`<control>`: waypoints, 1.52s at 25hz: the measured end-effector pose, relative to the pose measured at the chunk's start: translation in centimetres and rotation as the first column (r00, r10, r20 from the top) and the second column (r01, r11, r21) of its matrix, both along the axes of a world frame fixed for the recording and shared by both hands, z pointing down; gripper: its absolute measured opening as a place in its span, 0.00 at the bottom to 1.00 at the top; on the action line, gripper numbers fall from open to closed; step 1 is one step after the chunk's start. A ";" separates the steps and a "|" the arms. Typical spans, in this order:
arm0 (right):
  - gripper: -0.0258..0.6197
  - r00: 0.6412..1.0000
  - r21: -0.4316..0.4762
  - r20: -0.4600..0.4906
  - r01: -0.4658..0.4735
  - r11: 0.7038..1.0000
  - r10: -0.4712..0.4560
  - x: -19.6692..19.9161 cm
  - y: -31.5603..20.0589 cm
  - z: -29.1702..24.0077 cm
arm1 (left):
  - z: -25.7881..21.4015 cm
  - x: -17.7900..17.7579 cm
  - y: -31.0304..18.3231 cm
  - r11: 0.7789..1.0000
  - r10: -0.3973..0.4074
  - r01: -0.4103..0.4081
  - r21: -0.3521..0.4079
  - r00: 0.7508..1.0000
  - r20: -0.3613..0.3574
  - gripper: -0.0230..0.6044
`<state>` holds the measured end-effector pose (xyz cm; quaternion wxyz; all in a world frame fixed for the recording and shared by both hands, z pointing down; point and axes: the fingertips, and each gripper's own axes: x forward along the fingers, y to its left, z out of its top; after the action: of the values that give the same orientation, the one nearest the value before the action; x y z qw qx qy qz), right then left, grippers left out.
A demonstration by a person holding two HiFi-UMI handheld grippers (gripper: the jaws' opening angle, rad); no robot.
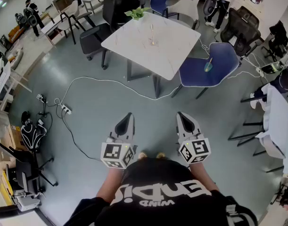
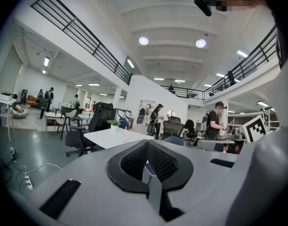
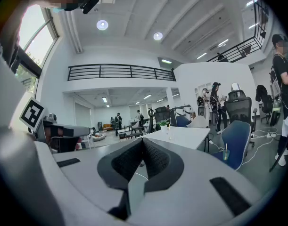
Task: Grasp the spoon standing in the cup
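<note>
Table (image 1: 172, 51), upper centre: plant (image 1: 137, 13) at far edge. Blue chair (image 1: 195, 75), right of table: cup (image 1: 208, 67) on seat.

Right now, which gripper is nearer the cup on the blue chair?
Right. The right gripper is below the cup in the head view, slightly to its left; the left gripper sits farther left. Both are well short of the blue chair.

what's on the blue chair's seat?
A small greenish cup with a thin spoon standing in it sits on the blue chair seat. Anything else inside the cup is too small to make out.
</note>
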<state>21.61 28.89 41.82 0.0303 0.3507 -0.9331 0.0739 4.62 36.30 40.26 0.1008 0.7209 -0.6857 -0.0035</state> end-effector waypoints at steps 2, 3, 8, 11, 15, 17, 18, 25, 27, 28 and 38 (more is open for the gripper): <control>0.06 1.000 0.002 -0.004 -0.001 1.000 0.001 -0.1 -0.1 0.0 | -0.1 -0.2 -0.1 1.000 0.001 -0.001 0.003 1.000 0.002 0.06; 0.06 1.000 0.003 -0.004 -0.002 1.000 0.002 -0.2 -0.2 0.0 | -0.2 -0.3 -0.2 1.000 0.003 -0.003 0.004 1.000 0.004 0.06; 0.06 1.000 -0.002 0.020 -0.023 1.000 0.023 -0.5 -0.6 -0.3 | -0.5 -0.8 -0.7 1.000 0.019 -0.019 0.005 1.000 0.008 0.06; 0.06 0.999 -0.004 0.013 -0.029 1.000 0.029 -1.2 -0.6 -0.2 | -0.4 -1.3 -0.9 1.000 0.030 -0.030 0.005 1.000 0.010 0.06; 0.06 0.999 0.002 0.000 -0.044 0.999 0.044 -1.8 -0.3 0.1 | -0.1 -2.2 -0.9 0.999 0.051 -0.051 0.012 0.999 0.013 0.06; 0.06 0.999 0.005 -0.004 -0.052 0.999 0.052 -2.2 0.0 0.4 | 0.2 -2.6 -0.9 0.998 0.063 -0.063 0.014 0.998 0.017 0.06; 0.06 0.998 0.005 -0.006 -0.055 0.998 0.055 -2.3 0.1 0.5 | 0.4 -2.8 -0.9 0.998 0.068 -0.069 0.014 0.998 0.018 0.06; 0.06 0.997 0.001 -0.010 -0.077 0.997 0.077 -2.9 0.0 1.0 | 1.1 -3.8 -1.7 0.997 0.082 -0.083 0.011 0.997 0.004 0.06; 0.06 0.996 0.004 -0.006 -0.084 0.996 0.084 -3.2 -0.7 1.1 | 1.3 -4.1 -2.5 0.996 0.083 -0.083 0.015 0.997 0.002 0.06; 0.06 0.996 0.006 -0.003 -0.087 0.996 0.087 -3.3 -1.1 1.2 | 1.4 -4.3 -2.9 0.996 0.082 -0.082 0.018 0.997 -0.002 0.06; 0.06 0.996 0.009 0.009 -0.084 0.996 0.083 -5.5 -6.6 1.9 | 2.0 -6.2 -8.0 0.997 0.069 -0.069 0.025 0.997 -0.018 0.06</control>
<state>16.09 22.33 43.67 0.0214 0.3892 -0.9181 0.0723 -1.61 28.29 42.30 0.0985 0.7453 -0.6592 -0.0149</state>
